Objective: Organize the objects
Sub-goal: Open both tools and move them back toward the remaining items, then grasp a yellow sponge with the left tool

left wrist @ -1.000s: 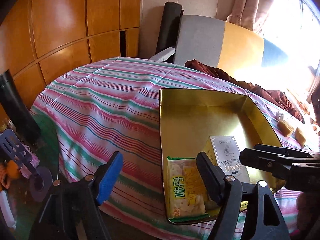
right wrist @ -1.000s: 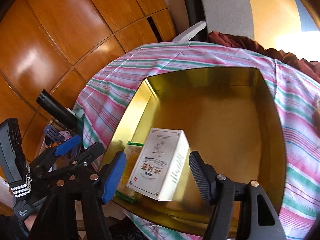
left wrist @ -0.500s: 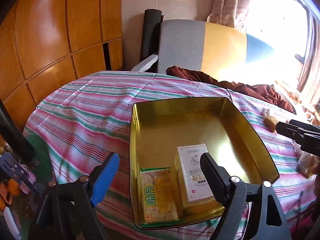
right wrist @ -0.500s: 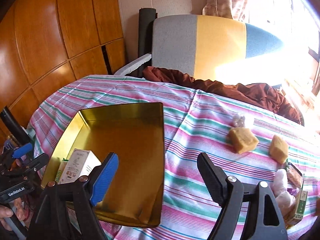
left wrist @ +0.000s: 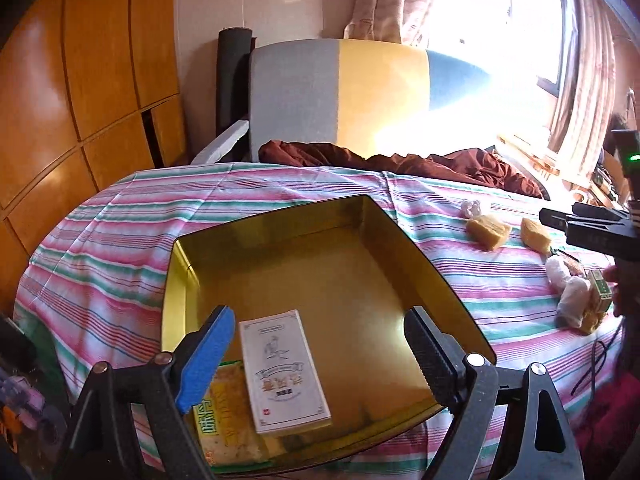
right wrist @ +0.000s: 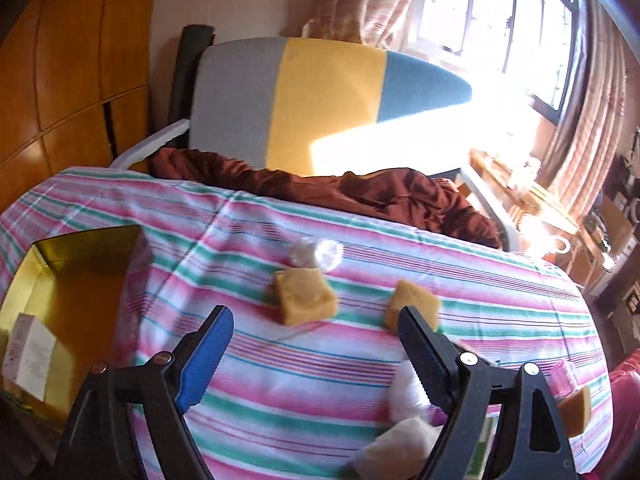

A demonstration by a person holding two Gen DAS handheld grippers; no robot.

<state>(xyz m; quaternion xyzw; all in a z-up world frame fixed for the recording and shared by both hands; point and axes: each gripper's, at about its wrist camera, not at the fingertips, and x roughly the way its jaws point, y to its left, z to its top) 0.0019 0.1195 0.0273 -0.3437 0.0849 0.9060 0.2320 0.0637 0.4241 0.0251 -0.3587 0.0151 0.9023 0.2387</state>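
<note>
A gold tin tray (left wrist: 432, 276) lies on the striped tablecloth and holds a white box (left wrist: 282, 368) beside a yellow snack packet (left wrist: 228, 420). My left gripper (left wrist: 320, 350) is open and empty above the tray's near edge. My right gripper (right wrist: 316, 344) is open and empty over the cloth, facing two tan blocks (right wrist: 306, 296) (right wrist: 414, 300) and a clear wrapped piece (right wrist: 320, 254). White wrapped items (right wrist: 404, 396) lie under its right finger. The tray (right wrist: 80, 240) and box (right wrist: 28, 354) show at the left of the right wrist view.
A grey, yellow and blue chair back (left wrist: 360, 92) stands behind the table with a brown cloth (left wrist: 400, 162) draped below it. Wooden panels (left wrist: 80, 80) fill the left. More small packets (left wrist: 592, 300) lie at the table's right edge. A window (right wrist: 500, 20) is at the right.
My right gripper let go of the white box in the tray and swung right over the cloth toward the tan blocks. My left gripper shifted right along the tray.
</note>
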